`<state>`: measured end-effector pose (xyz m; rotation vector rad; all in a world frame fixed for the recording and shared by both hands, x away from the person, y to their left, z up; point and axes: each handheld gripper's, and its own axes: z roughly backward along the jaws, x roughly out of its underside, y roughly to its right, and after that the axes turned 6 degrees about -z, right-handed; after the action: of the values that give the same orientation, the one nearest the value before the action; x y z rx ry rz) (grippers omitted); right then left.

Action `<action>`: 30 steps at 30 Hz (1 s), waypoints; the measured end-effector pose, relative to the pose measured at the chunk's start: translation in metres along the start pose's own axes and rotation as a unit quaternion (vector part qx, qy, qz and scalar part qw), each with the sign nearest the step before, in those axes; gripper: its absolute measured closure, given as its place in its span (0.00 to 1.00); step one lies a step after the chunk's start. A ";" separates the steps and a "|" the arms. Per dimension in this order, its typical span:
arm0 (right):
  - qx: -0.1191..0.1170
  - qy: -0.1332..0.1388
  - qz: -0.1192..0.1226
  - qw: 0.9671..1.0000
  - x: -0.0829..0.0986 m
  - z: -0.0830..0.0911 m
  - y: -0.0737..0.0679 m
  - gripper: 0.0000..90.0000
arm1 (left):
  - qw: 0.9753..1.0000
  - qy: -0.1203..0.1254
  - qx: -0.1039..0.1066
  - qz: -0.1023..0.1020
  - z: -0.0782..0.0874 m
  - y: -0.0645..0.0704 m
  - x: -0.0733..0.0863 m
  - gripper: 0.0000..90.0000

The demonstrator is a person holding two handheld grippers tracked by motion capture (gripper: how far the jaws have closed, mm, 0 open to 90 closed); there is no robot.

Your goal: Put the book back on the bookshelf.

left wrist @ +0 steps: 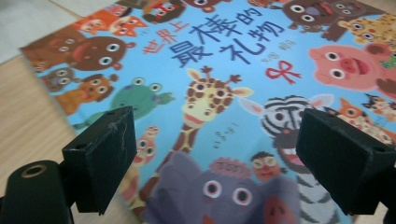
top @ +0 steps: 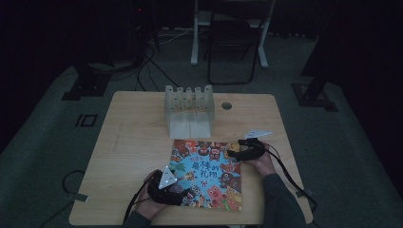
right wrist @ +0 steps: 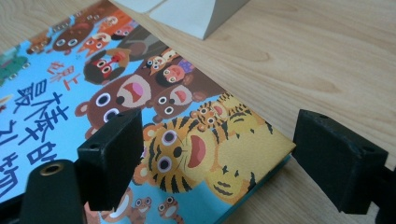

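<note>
A children's picture book (top: 207, 173) with a blue cover full of cartoon animals lies flat on the wooden table (top: 133, 142), near its front edge. My left gripper (top: 183, 192) hovers over the book's near left corner, jaws wide apart above the giraffe and elephant on the cover (left wrist: 210, 116). My right gripper (top: 235, 153) is at the book's far right corner, open, one jaw over the cover and the other beyond the edge. The tiger corner of the book (right wrist: 224, 158) sits between its jaws. Neither gripper holds anything.
A pale slotted rack (top: 189, 109) stands at the back middle of the table, just behind the book; its base (right wrist: 187, 14) lies close to the right gripper. A round hole (top: 226, 105) is in the table top. A chair (top: 233, 42) and cables are on the floor beyond.
</note>
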<state>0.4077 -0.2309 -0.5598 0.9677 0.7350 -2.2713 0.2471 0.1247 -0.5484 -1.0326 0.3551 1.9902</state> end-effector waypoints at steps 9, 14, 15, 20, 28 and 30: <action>-0.010 0.019 -0.004 1.000 -0.007 0.009 -0.001 0.19 | 1.000 0.004 0.010 -0.023 -0.002 0.013 -0.005 0.09; -0.013 0.027 -0.002 1.000 -0.013 0.013 -0.004 0.19 | 0.999 0.009 0.016 -0.038 -0.003 0.021 -0.008 0.03; -0.013 0.028 -0.002 1.000 -0.014 0.014 -0.004 0.19 | 0.999 0.013 0.015 -0.042 -0.003 0.024 -0.009 0.02; -0.054 0.046 0.002 0.997 -0.023 0.020 -0.011 0.27 | 0.997 0.014 0.017 -0.068 -0.007 0.035 -0.012 0.02; -0.008 0.026 0.014 1.000 -0.027 0.014 -0.011 0.22 | 0.997 0.007 0.018 -0.074 -0.011 0.038 -0.011 0.02; 0.002 0.015 0.017 1.000 -0.023 0.011 -0.008 0.20 | 0.997 0.008 0.017 -0.074 -0.011 0.038 -0.011 0.02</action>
<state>0.4103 -0.2263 -0.5333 1.0099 0.7210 -2.2347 0.2266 0.0892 -0.5518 -1.0240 0.3103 1.8400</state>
